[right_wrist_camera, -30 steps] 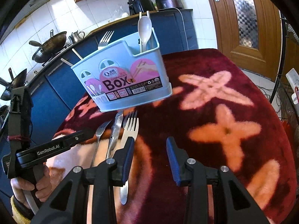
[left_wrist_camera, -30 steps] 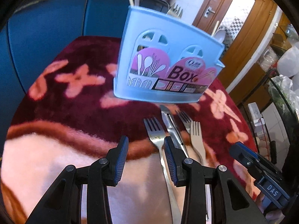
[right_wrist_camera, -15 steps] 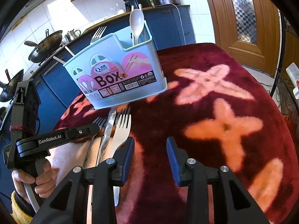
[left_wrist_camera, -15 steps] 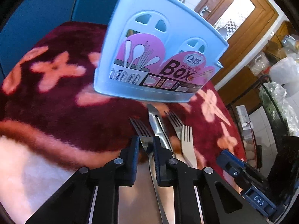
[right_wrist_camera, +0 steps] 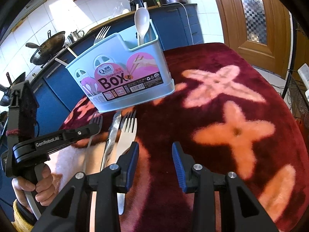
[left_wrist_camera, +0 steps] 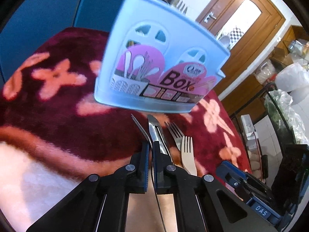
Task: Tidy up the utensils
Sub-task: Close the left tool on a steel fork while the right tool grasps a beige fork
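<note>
My left tongs (left_wrist_camera: 151,150) have just been closing and now clamp the neck of a metal fork (left_wrist_camera: 142,128), the leftmost piece in the row of cutlery lying on the tabletop; its thin handle runs back between the two blue pads (left_wrist_camera: 145,160) and its tines point toward the blue utensil box (left_wrist_camera: 154,71). Just to the right of that fork lies a table knife (left_wrist_camera: 156,133), then a second metal fork (left_wrist_camera: 174,133), partly tucked under a pale, cream-coloured fork (left_wrist_camera: 187,150) that lies nearest my right side. My right tongs (right_wrist_camera: 155,154) stand apart with nothing between them, hovering over the plush red cloth (right_wrist_camera: 222,116) with its pink flower shapes that covers the tabletop, and their left pad sits just above the pale fork's handle in the right wrist view. The box stands upright beyond the tips of the cutlery, close to them, with a printed pink label on its front. Inside it a white spoon (right_wrist_camera: 142,24) stands in the taller compartment, and a fork's tines (right_wrist_camera: 101,32) and some chopstick ends (right_wrist_camera: 66,55) show above the lower part. In the right wrist view a hand (right_wrist_camera: 36,187) grips the handle of the left tool at the lower left edge.
</note>
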